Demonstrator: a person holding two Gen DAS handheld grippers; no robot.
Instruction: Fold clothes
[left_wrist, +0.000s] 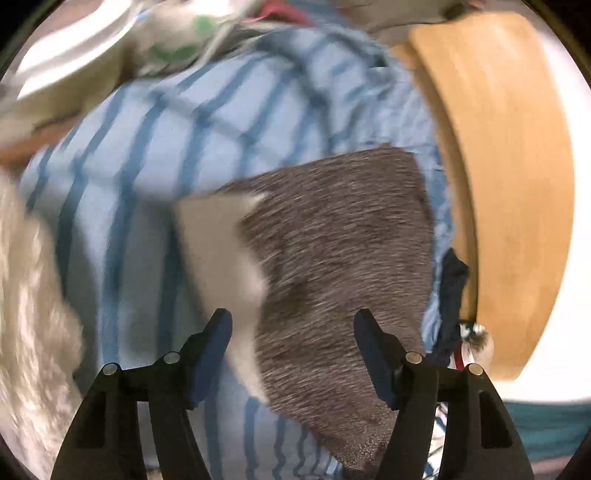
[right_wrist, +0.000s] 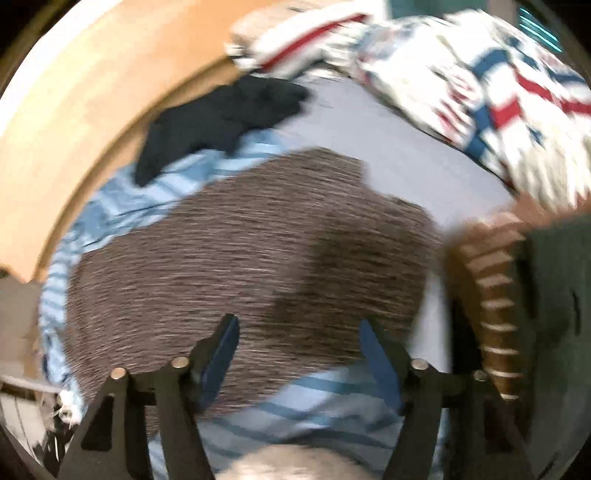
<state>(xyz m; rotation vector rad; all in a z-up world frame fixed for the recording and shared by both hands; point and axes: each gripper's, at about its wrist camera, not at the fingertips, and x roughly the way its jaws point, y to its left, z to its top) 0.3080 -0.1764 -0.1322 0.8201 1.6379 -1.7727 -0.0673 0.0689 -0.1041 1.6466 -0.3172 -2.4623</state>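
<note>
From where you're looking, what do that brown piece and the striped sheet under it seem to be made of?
The brown piece looks like soft knit or brushed fabric: matte, flecked with pale threads, though blur hides the weave. The striped sheet seems thin woven cotton: smooth, light blue with darker lines, creased at its edge. The surface beside them looks like pale, smooth wood.

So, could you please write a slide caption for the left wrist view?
Open left gripper above a grey-brown folded garment lying on a blue striped cloth, beside a wooden table.
</note>
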